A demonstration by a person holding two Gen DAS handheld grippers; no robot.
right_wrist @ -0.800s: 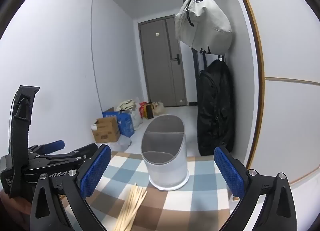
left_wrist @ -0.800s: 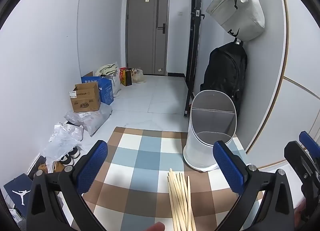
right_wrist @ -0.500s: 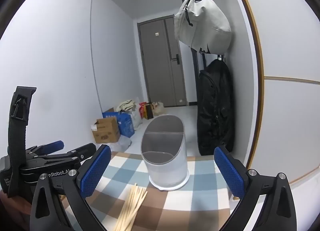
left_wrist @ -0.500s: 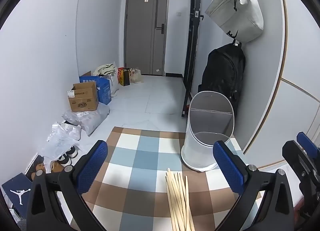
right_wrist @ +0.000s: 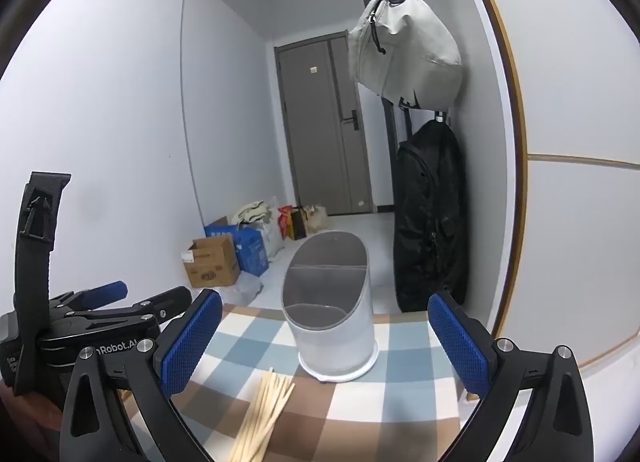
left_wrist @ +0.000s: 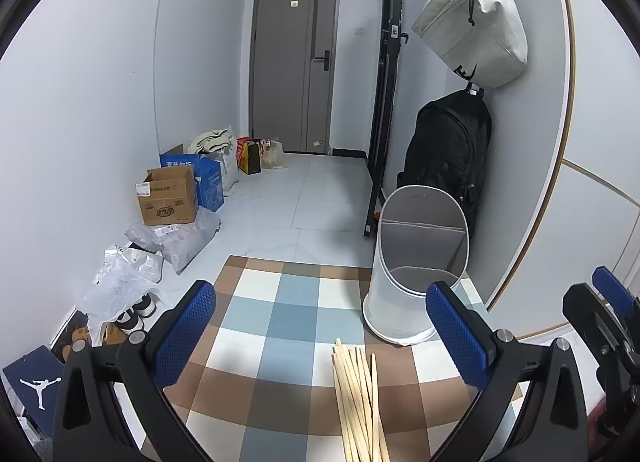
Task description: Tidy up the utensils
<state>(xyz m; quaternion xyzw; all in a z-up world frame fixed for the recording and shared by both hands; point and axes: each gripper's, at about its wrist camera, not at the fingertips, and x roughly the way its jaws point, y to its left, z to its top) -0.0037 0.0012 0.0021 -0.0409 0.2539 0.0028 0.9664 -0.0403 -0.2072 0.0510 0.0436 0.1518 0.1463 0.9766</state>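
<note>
A bundle of wooden chopsticks (left_wrist: 358,398) lies on a checked cloth (left_wrist: 288,318); it also shows in the right wrist view (right_wrist: 266,406). A white utensil holder (left_wrist: 416,270) with a grey divided inside stands just beyond the chopsticks, also seen in the right wrist view (right_wrist: 332,314). My left gripper (left_wrist: 320,338) is open and empty above the cloth, in front of the chopsticks. My right gripper (right_wrist: 324,346) is open and empty, facing the holder. The left gripper shows at the left of the right wrist view (right_wrist: 104,318).
A black backpack (left_wrist: 448,154) and a pale grey bag (left_wrist: 472,26) hang on the right wall behind the holder. Cardboard boxes (left_wrist: 170,198), plastic bags (left_wrist: 120,278) and shoes lie on the floor at the left. A grey door (left_wrist: 296,62) closes the hallway.
Both grippers have shifted slightly; in the left wrist view the holder and chopsticks have slid a little to the left and down. Both stay open and empty.
</note>
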